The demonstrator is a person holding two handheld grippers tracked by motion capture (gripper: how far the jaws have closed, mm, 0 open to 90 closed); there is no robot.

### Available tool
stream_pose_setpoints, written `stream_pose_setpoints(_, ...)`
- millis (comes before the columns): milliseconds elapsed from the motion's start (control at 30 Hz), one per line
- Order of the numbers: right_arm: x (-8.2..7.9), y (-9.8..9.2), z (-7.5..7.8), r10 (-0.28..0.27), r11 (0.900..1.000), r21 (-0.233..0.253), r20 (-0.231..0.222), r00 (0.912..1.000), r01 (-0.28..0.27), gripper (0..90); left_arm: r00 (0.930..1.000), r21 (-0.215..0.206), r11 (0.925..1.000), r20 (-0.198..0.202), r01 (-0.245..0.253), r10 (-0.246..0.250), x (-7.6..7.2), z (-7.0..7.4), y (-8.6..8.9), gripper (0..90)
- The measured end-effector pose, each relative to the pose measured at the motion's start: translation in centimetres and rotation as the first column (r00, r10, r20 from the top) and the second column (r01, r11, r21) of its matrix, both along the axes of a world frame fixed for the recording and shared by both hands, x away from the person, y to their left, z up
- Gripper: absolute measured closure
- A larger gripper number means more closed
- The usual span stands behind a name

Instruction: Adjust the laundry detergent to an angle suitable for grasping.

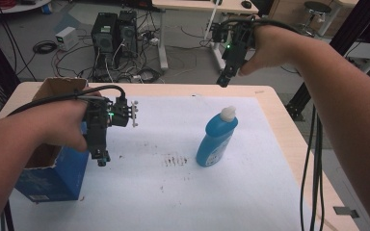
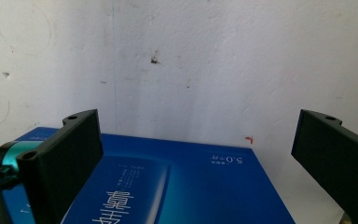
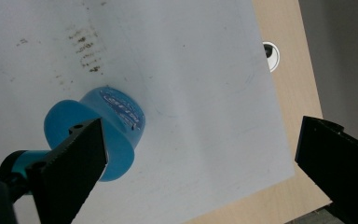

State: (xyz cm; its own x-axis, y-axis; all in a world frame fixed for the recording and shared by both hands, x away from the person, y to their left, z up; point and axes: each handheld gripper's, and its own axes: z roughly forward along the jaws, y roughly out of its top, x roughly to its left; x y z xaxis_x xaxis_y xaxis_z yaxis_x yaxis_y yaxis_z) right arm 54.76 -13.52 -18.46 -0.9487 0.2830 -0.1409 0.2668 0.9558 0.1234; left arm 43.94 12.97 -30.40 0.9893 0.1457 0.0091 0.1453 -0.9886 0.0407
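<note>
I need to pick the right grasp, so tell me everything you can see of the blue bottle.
The blue plastic bottle with a white angled cap stands upright near the middle of the white sheet covering the table, just right of a patch of dark specks. Its body is flattened and glossy, with a pale label on the side. Nothing touches it but the sheet. The right claw is raised above and beyond it, jaws apart.

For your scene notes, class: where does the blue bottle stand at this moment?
In the high view the blue bottle stands upright on the white sheet, right of centre, beside the dark smudges, with the blue box far to its left.
</note>
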Motion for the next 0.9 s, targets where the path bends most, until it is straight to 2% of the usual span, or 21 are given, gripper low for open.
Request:
stream_pose_setpoints(267, 0.2, -0.2, -0.2, -0.01, 1.0, -0.005, 0.001, 1.0, 0.01, 1.2, 1.0, 0.013, 0.9999, -0.005, -0.002, 0.002, 0.1, -0.2, -0.1, 1.7)
stream_pose_setpoints(633, 0.4, -1.3, -0.4, -0.023, 1.0, -0.002, 0.0, 0.9997, 0.023, 1.2, 1.0, 0.008, 1.0, 0.004, -0.005, 0.005, 0.1, -0.2, -0.8, 1.7)
stream_pose_setpoints(800, 0.4, -2.3, 0.1, -0.035, 0.999, 0.005, 0.013, 0.9993, 0.035, 1.2, 0.9995, -0.051, 0.9983, 0.006, -0.029, 0.03, -0.4, 0.9, -1.4, 1.7)
stream_pose_setpoints(900, 0.3, -3.1, 0.3, -0.039, 0.999, 0.002, 0.019, 0.999, 0.039, 1.3, 0.9988, -0.119, 0.9917, 0.005, -0.048, 0.049, -0.9, 1.8, -2.0, 1.7)
